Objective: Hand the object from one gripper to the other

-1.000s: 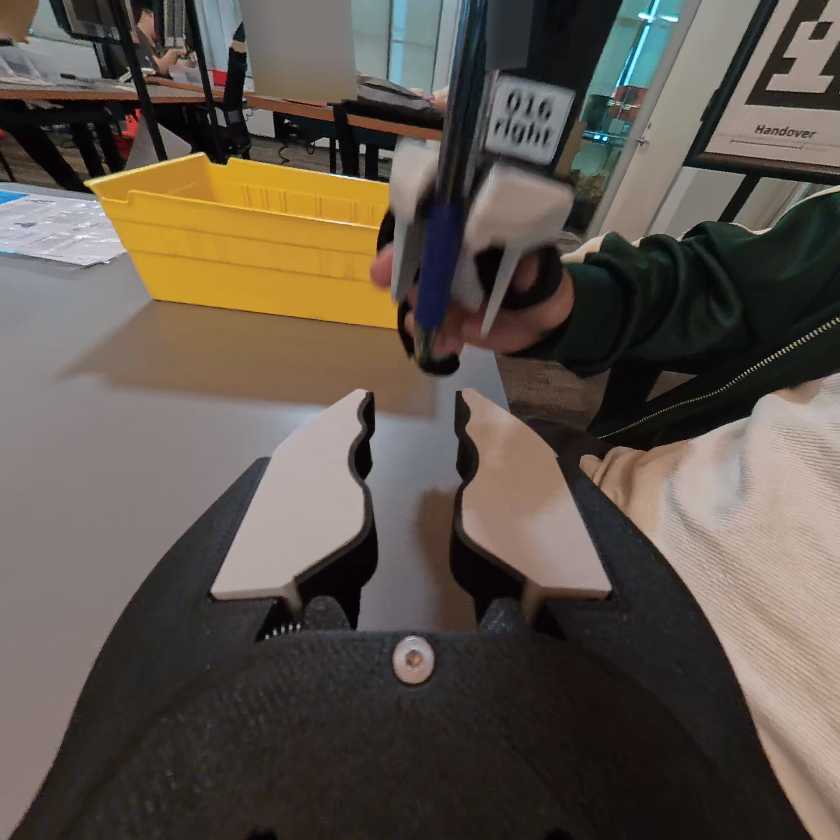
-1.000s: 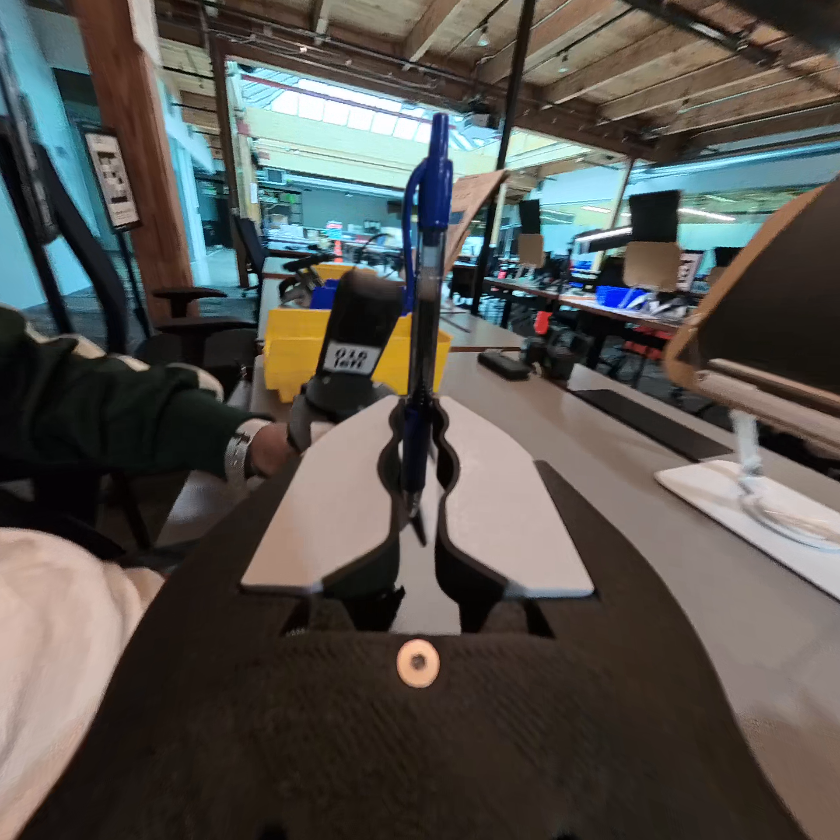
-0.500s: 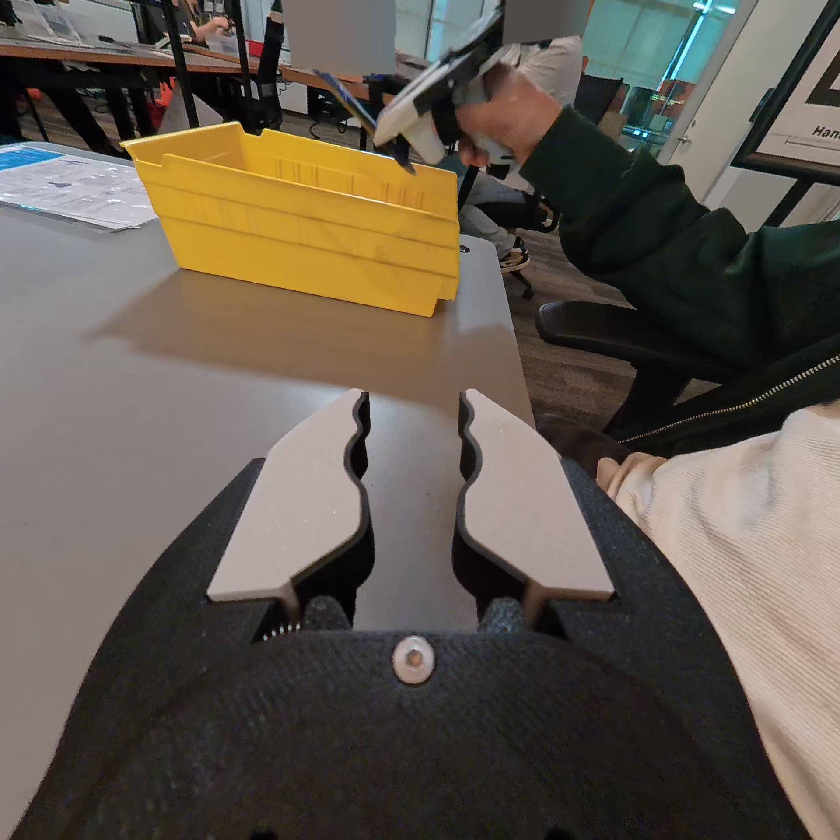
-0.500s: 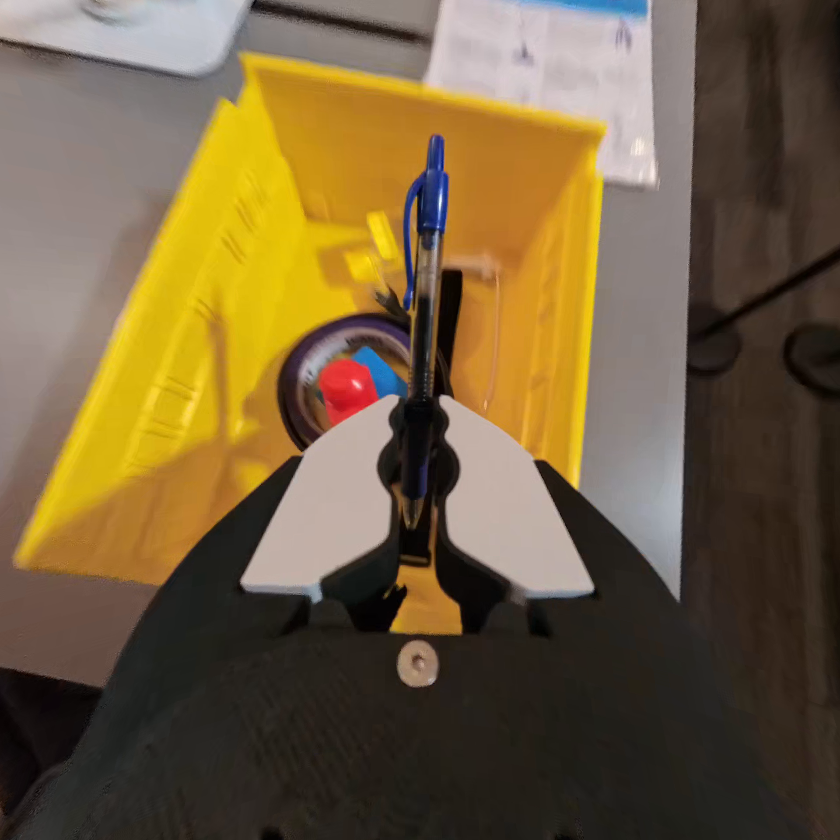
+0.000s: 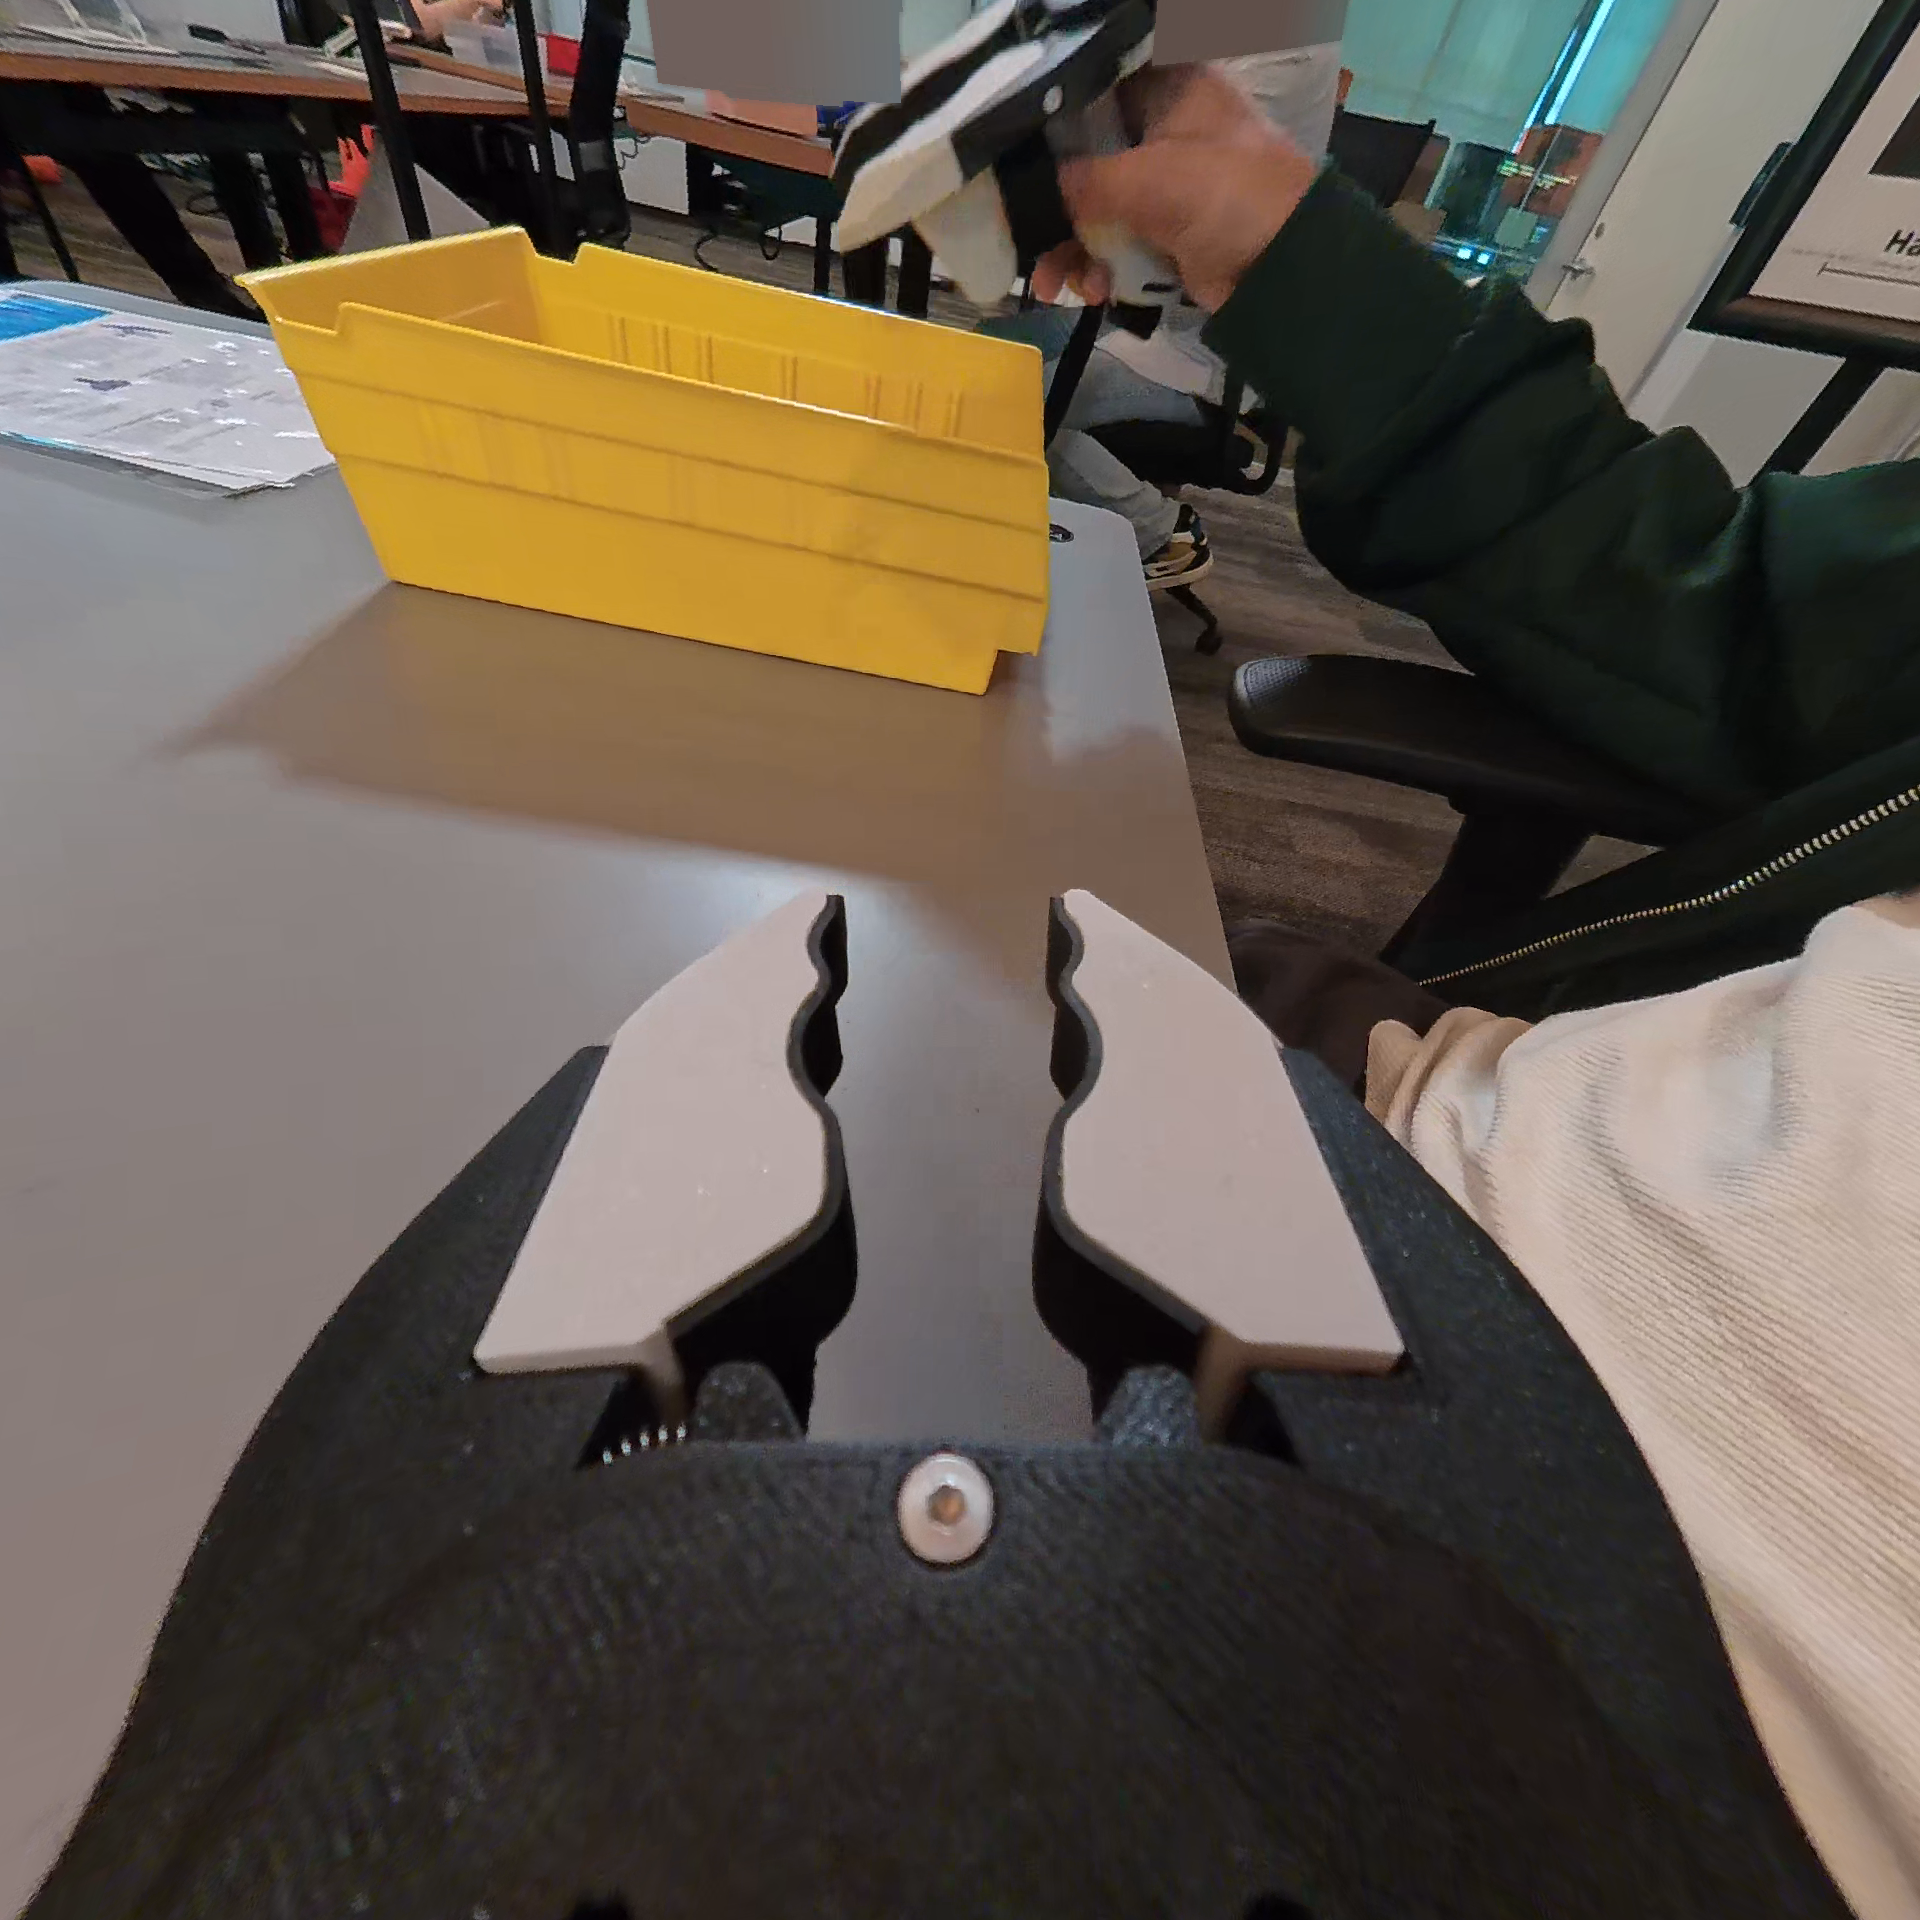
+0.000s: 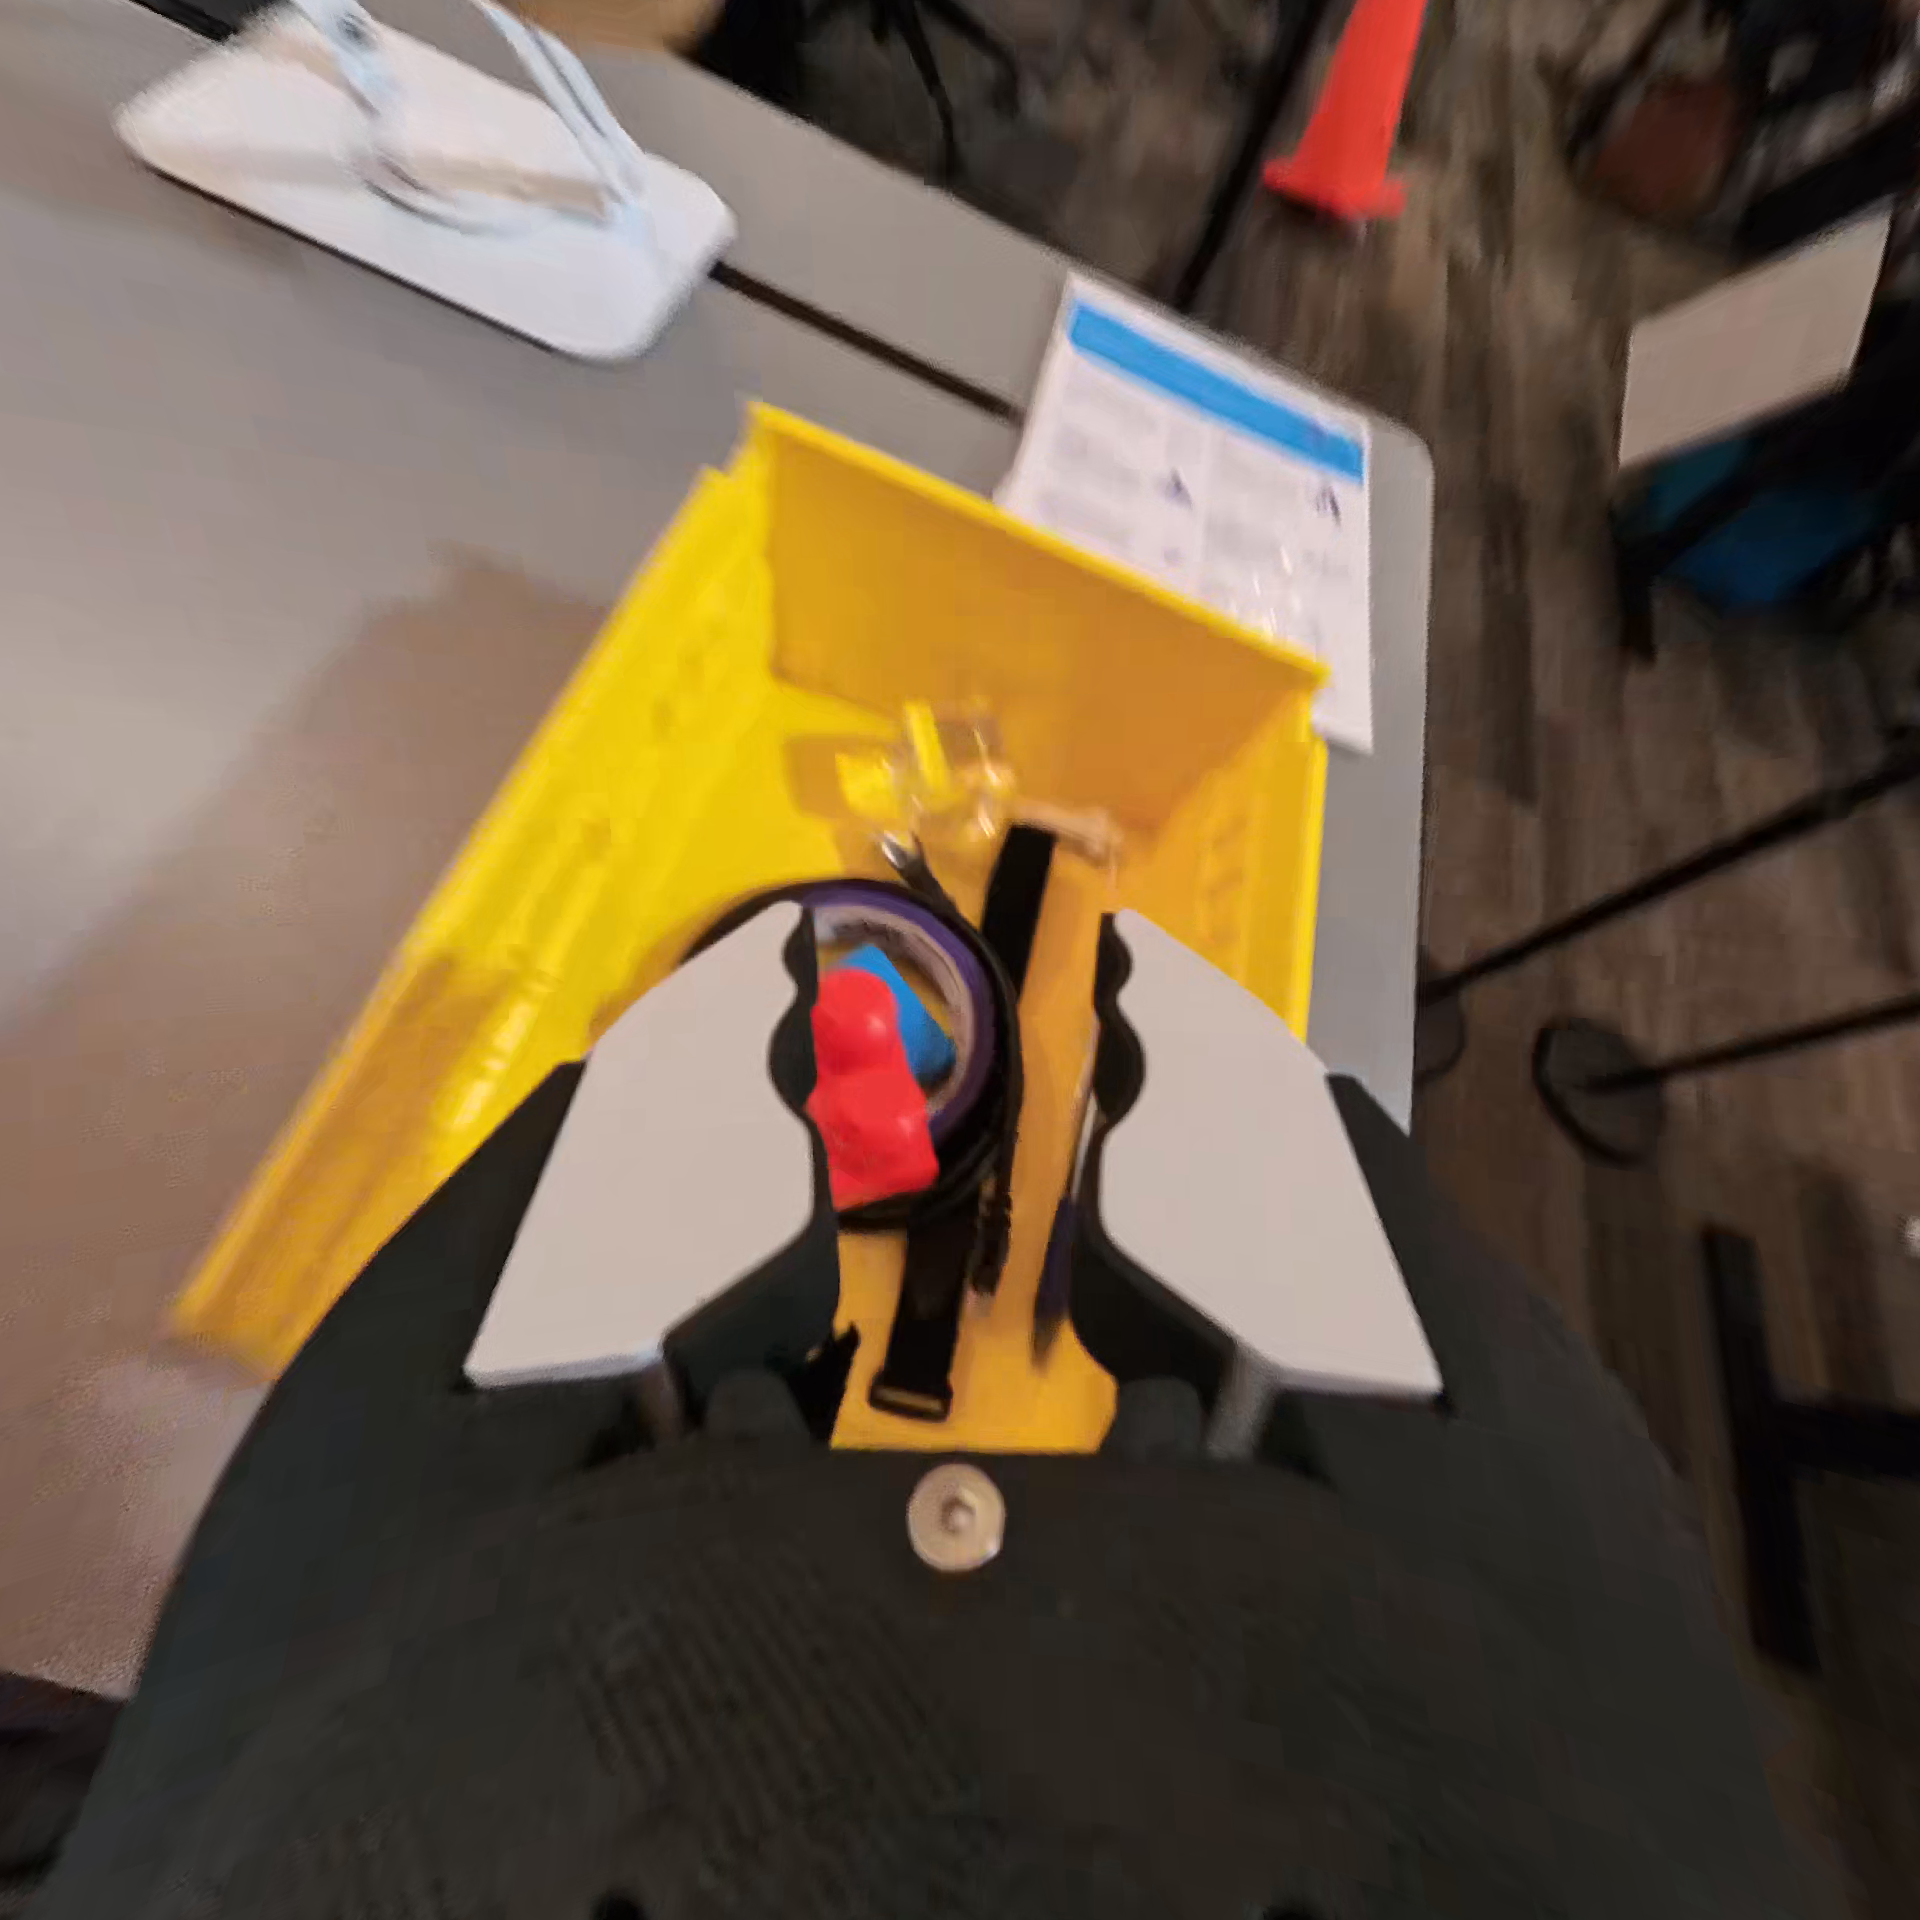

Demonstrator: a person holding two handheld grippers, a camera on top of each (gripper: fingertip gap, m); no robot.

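The right gripper [image 6: 951, 935], which pinched the pen [image 6: 1065, 1236] a moment ago, now gapes empty over the bin [image 6: 1039, 613] where it lies, while the left gripper [image 5: 945, 914] stays open, empty.

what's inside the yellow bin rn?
Inside the yellow bin: a purple tape roll with a red figure and a blue piece, a black strap, a black cable, and a blurred pen. The right tool, open above, hides the near end.
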